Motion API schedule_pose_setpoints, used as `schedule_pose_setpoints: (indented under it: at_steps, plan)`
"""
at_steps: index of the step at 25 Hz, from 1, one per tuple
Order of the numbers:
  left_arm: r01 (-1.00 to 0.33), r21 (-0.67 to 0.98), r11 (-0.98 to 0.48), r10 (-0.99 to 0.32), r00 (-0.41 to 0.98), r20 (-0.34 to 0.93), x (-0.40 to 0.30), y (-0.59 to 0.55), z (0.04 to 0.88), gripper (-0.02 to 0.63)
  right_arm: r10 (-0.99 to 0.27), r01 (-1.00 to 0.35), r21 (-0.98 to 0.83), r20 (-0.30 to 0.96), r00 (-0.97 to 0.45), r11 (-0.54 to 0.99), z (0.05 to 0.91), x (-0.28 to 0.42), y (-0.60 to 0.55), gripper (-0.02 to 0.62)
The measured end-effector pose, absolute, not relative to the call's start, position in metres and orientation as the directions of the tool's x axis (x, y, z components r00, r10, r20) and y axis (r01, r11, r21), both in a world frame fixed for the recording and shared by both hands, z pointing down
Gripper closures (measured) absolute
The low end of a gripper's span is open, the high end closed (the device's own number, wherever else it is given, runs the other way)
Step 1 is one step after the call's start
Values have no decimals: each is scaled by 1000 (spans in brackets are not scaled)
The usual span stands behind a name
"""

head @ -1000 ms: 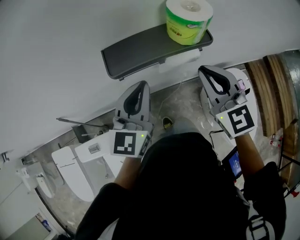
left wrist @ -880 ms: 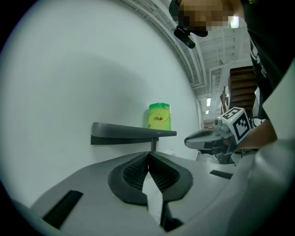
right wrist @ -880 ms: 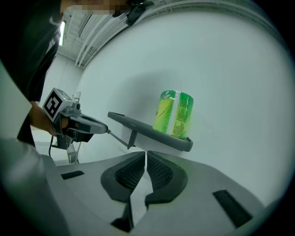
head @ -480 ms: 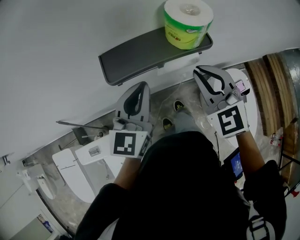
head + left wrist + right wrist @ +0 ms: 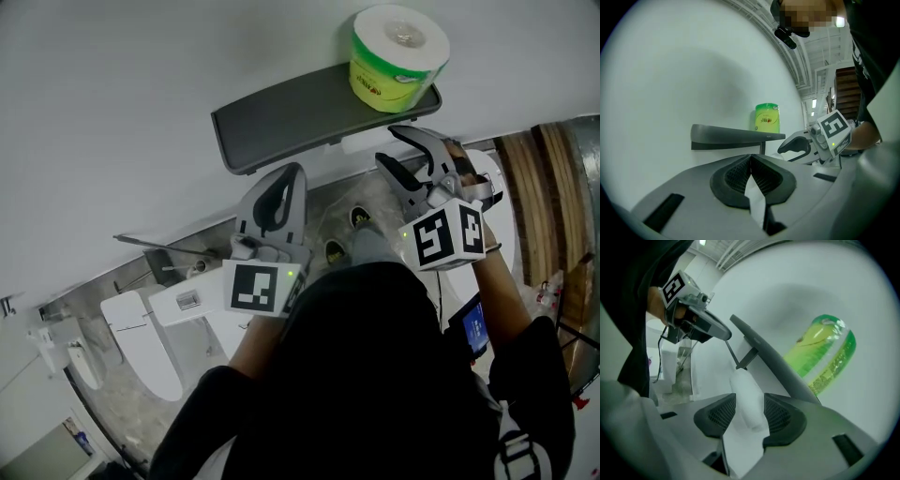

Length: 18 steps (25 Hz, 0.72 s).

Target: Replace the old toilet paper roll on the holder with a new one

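Now: new roll (image 5: 398,58) at shelf (image 5: 281,122) right edge, old roll (image 5: 747,399) beneath.

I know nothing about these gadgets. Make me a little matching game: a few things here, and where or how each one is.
1 green-wrapped roll
2 white roll
3 left gripper
4 right gripper

A jaws together
B on top of the shelf
C jaws apart
D under the shelf

Pairs: 1B, 2D, 3A, 4C. The right gripper's jaws have just been opening; the white roll shows between them.
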<state>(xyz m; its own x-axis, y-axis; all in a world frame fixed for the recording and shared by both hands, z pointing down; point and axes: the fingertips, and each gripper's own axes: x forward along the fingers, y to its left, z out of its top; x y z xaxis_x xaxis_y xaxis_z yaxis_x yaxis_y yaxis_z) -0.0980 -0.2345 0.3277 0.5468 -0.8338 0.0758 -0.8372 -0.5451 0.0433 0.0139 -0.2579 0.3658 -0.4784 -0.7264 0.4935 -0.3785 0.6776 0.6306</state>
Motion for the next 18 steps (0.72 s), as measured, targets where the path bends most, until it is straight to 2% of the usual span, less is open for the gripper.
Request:
schedule_pose_setpoints:
  at_steps: [5, 12, 18]
  plan:
    - [-841, 41, -540, -836, 541, 91, -105, -233, 331, 583, -762, -224, 757, 495, -417, 614, 377, 4, -267, 411]
    - [-851, 17, -525, -848, 525, 78, -123, -235, 328, 583, -790, -179, 796, 491, -367, 578, 389, -7, -285, 411]
    - [-858, 35, -512, -854, 513, 84, -130, -237, 327, 583, -843, -146, 858, 429, -325, 492, 391, -10, -292, 411]
